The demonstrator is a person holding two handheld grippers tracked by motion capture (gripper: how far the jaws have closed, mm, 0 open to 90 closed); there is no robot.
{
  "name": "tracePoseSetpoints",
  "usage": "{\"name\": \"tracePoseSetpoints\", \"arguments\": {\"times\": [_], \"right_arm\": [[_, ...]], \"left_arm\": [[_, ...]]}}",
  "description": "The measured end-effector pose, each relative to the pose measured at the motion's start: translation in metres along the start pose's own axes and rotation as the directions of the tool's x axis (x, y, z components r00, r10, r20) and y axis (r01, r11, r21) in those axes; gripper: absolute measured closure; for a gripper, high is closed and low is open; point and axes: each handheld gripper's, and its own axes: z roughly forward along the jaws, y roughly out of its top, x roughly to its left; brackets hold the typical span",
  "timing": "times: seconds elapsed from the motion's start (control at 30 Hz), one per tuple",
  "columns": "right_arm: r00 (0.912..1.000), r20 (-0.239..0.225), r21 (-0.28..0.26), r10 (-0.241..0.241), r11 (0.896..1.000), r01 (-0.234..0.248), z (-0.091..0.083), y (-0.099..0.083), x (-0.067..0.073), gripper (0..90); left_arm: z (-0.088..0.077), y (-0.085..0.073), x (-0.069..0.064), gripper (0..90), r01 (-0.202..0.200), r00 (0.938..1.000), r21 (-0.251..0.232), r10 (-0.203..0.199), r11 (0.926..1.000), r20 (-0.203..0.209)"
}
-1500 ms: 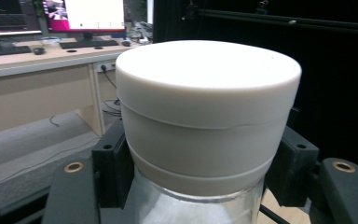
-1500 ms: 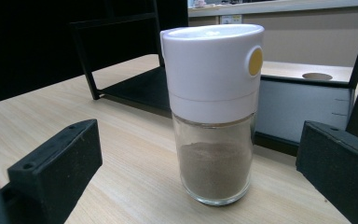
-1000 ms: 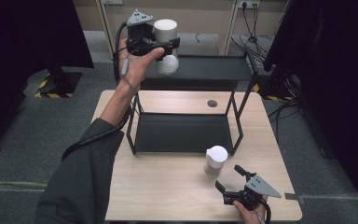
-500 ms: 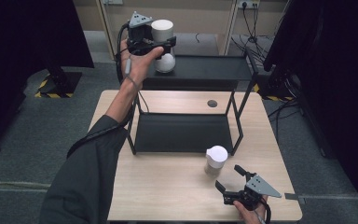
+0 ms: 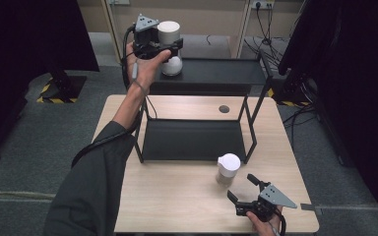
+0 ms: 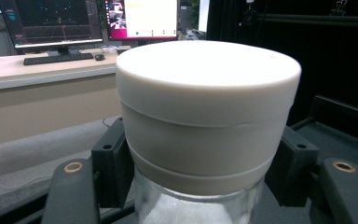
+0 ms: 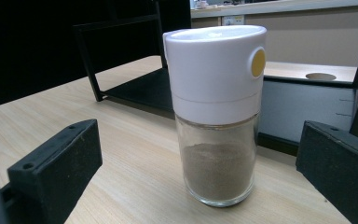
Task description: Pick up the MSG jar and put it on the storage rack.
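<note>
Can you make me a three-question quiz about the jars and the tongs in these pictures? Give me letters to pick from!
1. Where is the jar with brown powder?
A. On the table in front of the shelf
B. On the shelf's top
C. On the floor

2. What colour is the button on that jar's cap?
A. Green
B. Yellow
C. Red

3. What are the left tongs doing?
A. Lying on the table
B. Standing open with nothing between them
C. Squeezing a white-capped jar

Answers:
1 A, it stands on the wooden table before the black shelf.
2 B, the round button is yellow.
3 C, the jaws press on the white-capped jar from both sides.
</note>
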Motion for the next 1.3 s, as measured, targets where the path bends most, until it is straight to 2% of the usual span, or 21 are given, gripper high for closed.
{"name": "tracePoseSetpoints", "arguments": {"times": [0.07, 0.23, 0.27, 0.4, 0.77, 1.0, 1.1, 1.3], "right_arm": [[1.0000, 0.000, 0.000, 0.002, 1.000, -0.002, 0.000, 0.000, 0.000, 0.5], [1.0000, 0.000, -0.001, 0.003, 1.000, -0.003, 0.000, 0.000, 0.000, 0.5], [1.0000, 0.000, 0.000, 0.003, 1.000, -0.003, 0.000, 0.000, 0.000, 0.5], [1.0000, -0.001, 0.002, 0.001, 1.000, -0.001, 0.000, 0.000, 0.000, 0.5], [1.0000, 0.000, 0.001, 0.004, 1.000, -0.004, 0.000, 0.000, 0.000, 0.5], [1.0000, 0.000, 0.001, 0.004, 1.000, -0.004, 0.000, 0.000, 0.000, 0.5], [1.0000, 0.000, 0.003, 0.005, 1.000, -0.005, 0.001, 0.000, 0.000, 0.5], [1.0000, 0.001, 0.002, 0.006, 1.000, -0.006, 0.001, 0.000, 0.000, 0.5]], "left_arm": [[0.000, -0.001, -0.001, 31.9, 0.018, 0.9998, -0.017, -0.018, 0.9997, -0.003], [-0.001, 0.003, -0.003, 9.4, 0.051, 0.9986, -0.005, -0.051, 0.9987, -0.014], [-0.002, 0.002, -0.004, 9.4, 0.051, 0.9985, -0.006, -0.051, 0.9987, -0.021], [-0.005, 0.001, -0.006, 0.0, 0.077, 0.9962, -0.016, -0.078, 0.9969, -0.038], [-0.014, 0.004, -0.012, 0.0, 0.067, 0.9966, -0.006, -0.068, 0.9977, -0.047], [-0.020, 0.000, -0.013, 0.1, 0.077, 0.9967, -0.004, -0.077, 0.9970, -0.025], [-0.024, -0.002, -0.015, 0.1, 0.070, 0.9972, -0.009, -0.070, 0.9975, -0.028], [-0.032, -0.006, -0.020, 0.1, 0.059, 0.9982, -0.011, -0.059, 0.9982, -0.006]]}}
